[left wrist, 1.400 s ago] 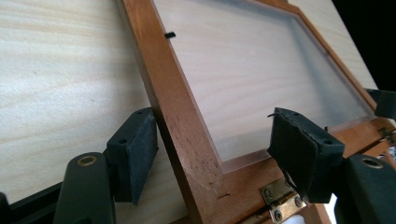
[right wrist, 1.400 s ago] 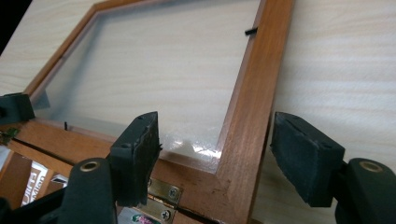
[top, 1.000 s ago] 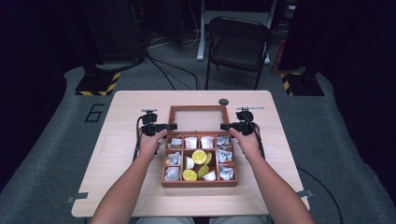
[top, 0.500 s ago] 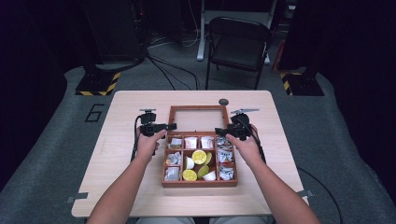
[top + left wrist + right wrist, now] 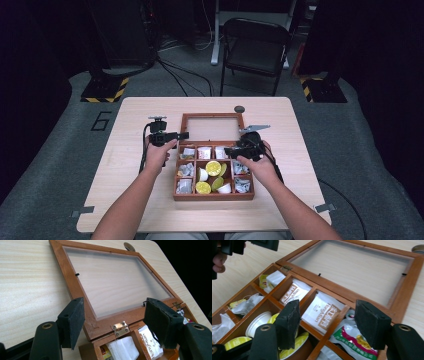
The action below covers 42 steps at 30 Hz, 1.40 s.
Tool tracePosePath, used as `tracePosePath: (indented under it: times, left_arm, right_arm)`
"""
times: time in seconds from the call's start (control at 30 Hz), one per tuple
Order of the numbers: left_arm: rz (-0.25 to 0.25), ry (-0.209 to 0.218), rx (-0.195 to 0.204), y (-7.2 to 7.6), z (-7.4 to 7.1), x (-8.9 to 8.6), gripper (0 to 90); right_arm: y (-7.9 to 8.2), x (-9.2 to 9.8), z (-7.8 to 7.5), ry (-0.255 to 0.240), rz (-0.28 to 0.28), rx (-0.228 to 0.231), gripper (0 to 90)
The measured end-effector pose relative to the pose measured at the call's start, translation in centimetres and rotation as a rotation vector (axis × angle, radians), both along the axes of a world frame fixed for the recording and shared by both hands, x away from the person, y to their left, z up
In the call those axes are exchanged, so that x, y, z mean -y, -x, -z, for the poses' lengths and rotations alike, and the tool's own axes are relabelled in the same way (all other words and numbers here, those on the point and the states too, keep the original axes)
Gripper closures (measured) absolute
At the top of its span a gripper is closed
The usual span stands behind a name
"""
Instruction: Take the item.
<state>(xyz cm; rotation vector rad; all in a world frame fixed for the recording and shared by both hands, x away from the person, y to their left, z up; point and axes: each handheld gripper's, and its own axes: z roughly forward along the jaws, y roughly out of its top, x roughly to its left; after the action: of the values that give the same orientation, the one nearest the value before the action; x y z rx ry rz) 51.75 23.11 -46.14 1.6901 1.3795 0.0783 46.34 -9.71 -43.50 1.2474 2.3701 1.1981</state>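
Right gripper (image 5: 231, 150), jaws just narrowing on nothing, hovers over the brown wooden compartment box (image 5: 214, 195) on the pale counter (image 5: 300, 170); left gripper (image 5: 183, 135), half-open and empty, flanks its flat-lying glazed lid (image 5: 211, 129).

The box (image 5: 214, 196) is reddish-brown wood, its lid (image 5: 75, 277) framing a clear pane over the pale, faintly grained table (image 5: 135, 110). Inside lie white sachets (image 5: 322, 312) with brown lettering, yellow-topped white cups (image 5: 213, 168) and a green, white and red packet (image 5: 352, 340). Both grippers are black.
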Motion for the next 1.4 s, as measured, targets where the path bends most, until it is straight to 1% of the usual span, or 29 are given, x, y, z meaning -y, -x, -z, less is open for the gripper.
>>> tracePosePath:
  times: [0.17, 0.2, 0.23, 0.33, 0.43, 0.5, 0.6, 0.63, 0.73, 0.77, 0.8, 0.83, 0.87, 0.93, 0.97, 1.1, 1.2, 1.23, 1.4]
  left_arm:
    - [-0.008, 0.01, 0.003, 0.4, -0.4, 0.3, 32.7]
    - [0.009, -0.004, 0.01, 0.4, -0.4, 0.1, 32.7]
    - [-0.008, 0.013, 0.003, 0.5, -0.5, 0.2, 32.7]
    - [-0.008, 0.012, 0.007, 0.5, -0.5, 0.2, 32.8]
    - [-0.012, 0.014, 0.006, 0.5, -0.5, 0.1, 32.8]
    - [-0.006, 0.006, 0.008, 0.4, -0.5, 0.1, 32.8]
    - [-0.008, 0.006, 0.004, 0.4, -0.5, 0.1, 32.8]
    - [-0.008, 0.007, 0.004, 0.4, -0.5, 0.1, 32.8]
    - [-0.009, 0.008, 0.009, 0.5, -0.6, 0.1, 32.8]
    - [-0.009, 0.005, 0.01, 0.5, -0.6, 0.2, 32.8]
    - [-0.007, 0.005, 0.008, 0.6, -0.6, 0.2, 32.8]
    - [-0.007, 0.006, 0.007, 0.6, -0.7, 0.2, 32.8]
    - [0.001, 0.0, 0.008, 0.6, -0.7, 0.1, 32.8]
    - [0.0, 0.004, 0.005, 0.7, -0.7, 0.2, 32.8]
    - [-0.006, 0.01, 0.006, 0.7, -0.7, 0.3, 32.8]
    - [-0.005, 0.013, 0.003, 0.6, -0.7, 0.3, 32.8]
    - [-0.004, 0.014, 0.003, 0.6, -0.6, 0.3, 32.8]
    - [-0.003, 0.013, 0.003, 0.6, -0.6, 0.2, 32.8]
    - [-0.004, 0.01, 0.001, 0.5, -0.5, 0.1, 32.8]
  right_arm:
    - [0.5, -0.6, 0.5, 0.001, -0.022, -0.01, 37.1]
    - [0.7, -0.8, 0.7, 0.001, -0.028, -0.009, 37.2]
    - [0.8, -0.9, 0.7, -0.003, -0.034, -0.01, 37.3]
    - [1.3, -1.4, 1.0, -0.007, -0.048, -0.023, 37.3]
    - [1.7, -2.0, 1.3, 0.01, -0.072, -0.024, 37.3]
    - [1.9, -2.3, 1.5, 0.008, -0.08, -0.025, 37.3]
    - [2.3, -2.8, 1.9, 0.013, -0.099, -0.03, 37.3]
    - [2.6, -3.1, 2.2, 0.025, -0.112, -0.037, 37.3]
    - [2.8, -3.4, 2.4, 0.036, -0.127, -0.036, 37.3]
    - [3.0, -3.6, 2.6, 0.042, -0.129, -0.043, 37.3]
    - [3.0, -3.8, 2.7, 0.047, -0.132, -0.039, 37.3]
    - [3.2, -3.9, 2.8, 0.046, -0.125, -0.055, 37.3]
    - [3.1, -4.0, 3.0, 0.048, -0.135, -0.043, 37.2]
    - [3.3, -4.3, 3.2, 0.056, -0.132, -0.058, 36.6]
    - [3.3, -4.4, 3.3, 0.062, -0.136, -0.054, 36.0]
    - [3.5, -4.9, 3.6, 0.09, -0.138, -0.043, 34.1]
    - [3.4, -5.2, 3.9, 0.094, -0.143, -0.049, 34.0]
    - [3.4, -5.2, 3.9, 0.109, -0.14, -0.036, 34.0]
    - [3.4, -5.7, 4.2, 0.114, -0.146, -0.05, 33.4]
